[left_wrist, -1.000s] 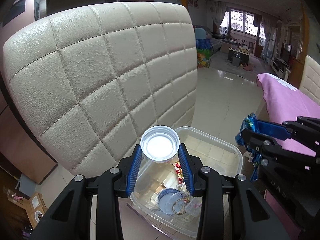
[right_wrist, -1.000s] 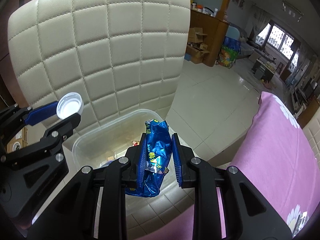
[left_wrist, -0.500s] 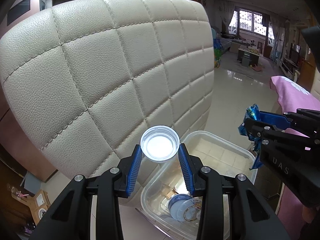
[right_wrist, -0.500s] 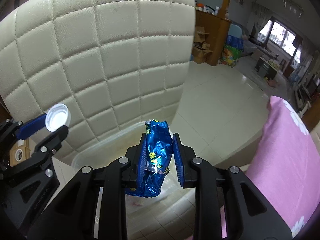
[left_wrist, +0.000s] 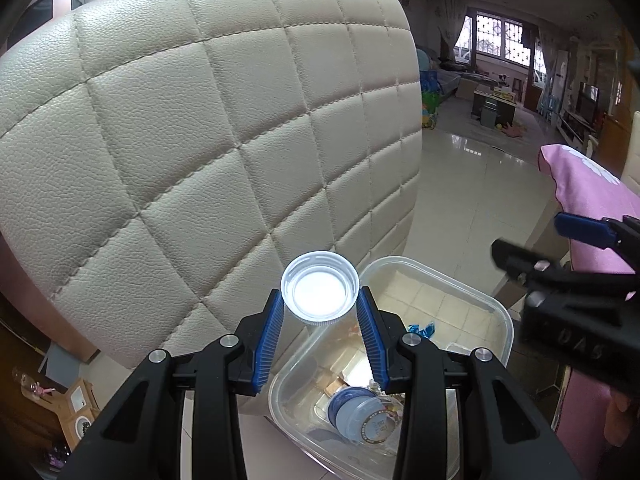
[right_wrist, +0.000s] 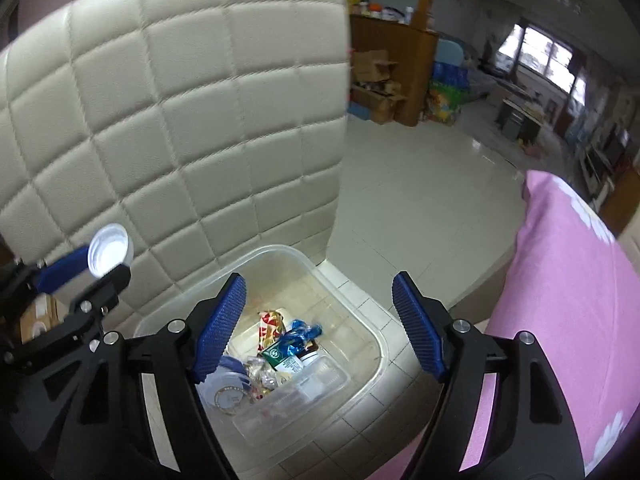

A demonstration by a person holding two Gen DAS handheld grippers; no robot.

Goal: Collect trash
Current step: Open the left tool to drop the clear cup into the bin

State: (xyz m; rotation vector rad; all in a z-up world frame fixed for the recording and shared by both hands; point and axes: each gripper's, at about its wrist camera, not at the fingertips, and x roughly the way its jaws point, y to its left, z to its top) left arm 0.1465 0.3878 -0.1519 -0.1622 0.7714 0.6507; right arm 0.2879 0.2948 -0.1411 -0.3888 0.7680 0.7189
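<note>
1. Far left, left wrist view: cardboard boxes (left_wrist: 78,404) on the floor beside a dark wooden wall, low in the picture.
2. Quilted cream chair back (left_wrist: 208,152) fills the left and middle of both views, upright just behind the bin.
3. Left gripper (left_wrist: 319,312): jaws clamped on a white bottle cap (left_wrist: 319,294), open side facing the camera, one blue pad on each side of its rim. Cap is held above the near left edge of the bin. From the right wrist view the same cap (right_wrist: 110,250) shows at the far left, level with the chair back's lower rows.
4. Clear plastic bin (left_wrist: 496,308) sits on the chair seat, no lid on it. Inside: a blue snack wrapper (right_wrist: 302,332) lying loose near the middle, a red-and-gold wrapper (right_wrist: 270,322) beside it, a green-labelled packet (right_wrist: 280,356), a round plastic cup lid (left_wrist: 370,418) and clear plastic packaging.
5. Right gripper (right_wrist: 320,320): jaws have just been opening and stand wide apart over the bin, nothing between them; the blue wrapper lies below in the bin, clear of both pads.
6. Right: pale tiled floor (right_wrist: 420,200), then a pink cloth (right_wrist: 568,300) with white flowers along the right edge.
7. Background, far right: barred window (left_wrist: 504,40), low furniture, blurred.
</note>
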